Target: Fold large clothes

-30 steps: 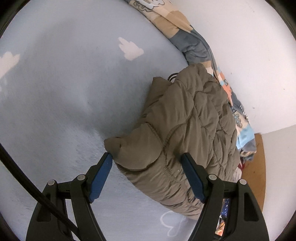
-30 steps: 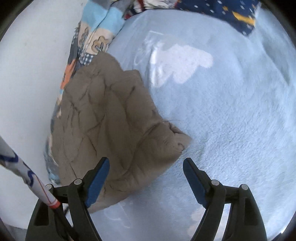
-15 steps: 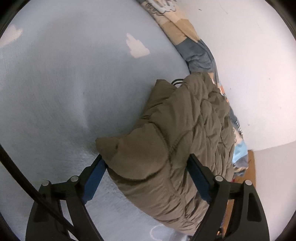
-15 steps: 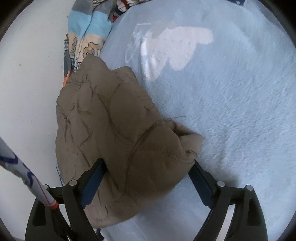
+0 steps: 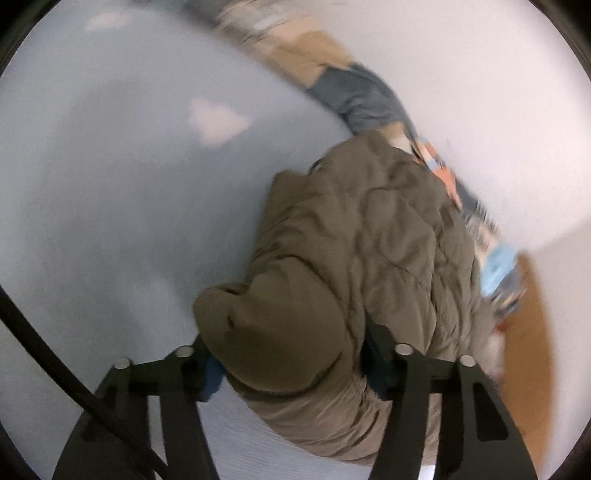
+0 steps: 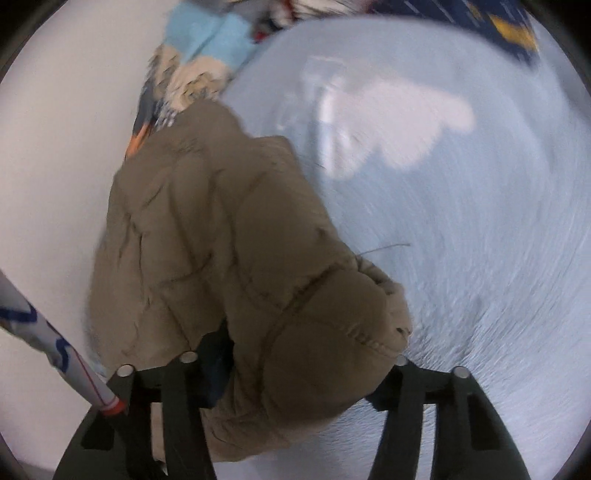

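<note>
- The olive-brown quilted jacket (image 5: 369, 236) lies bunched in a folded heap on the pale blue fleece blanket (image 5: 110, 203), close to the blanket's edge by the white wall (image 5: 480, 110); a patchwork cloth (image 5: 354, 96) in tan, grey and light blue runs along that edge just behind it.
- The left gripper (image 5: 291, 365) has just been closing, and its jaws now pinch a puffy corner of the jacket — the padding bulges up between them; the blue pad of one finger (image 5: 212, 373) shows just under the fabric, the other is sunk into the folds.
- The right gripper (image 6: 306, 369) has likewise been closing; it is clamped on another padded corner of the same jacket (image 6: 207, 229), the stitched hem puckered by its outer finger (image 6: 402, 373); the inner finger is pressed deep into the cloth.
- Both views are smeared with motion blur; small details are hard to read.
- A white cloud shape (image 6: 399, 125) is printed on the blanket beside the jacket; a dark navy cloth with yellow marks (image 6: 491, 29) lies at the blanket's far edge.
- A white cable sleeve with blue marks and a red band (image 6: 66, 354) crosses the lower corner of the right view; a black cable (image 5: 48, 365) crosses the left — both next to the gripper frames.
- An orange-brown strip of floor (image 5: 532, 332) shows beyond the blanket's edge.
</note>
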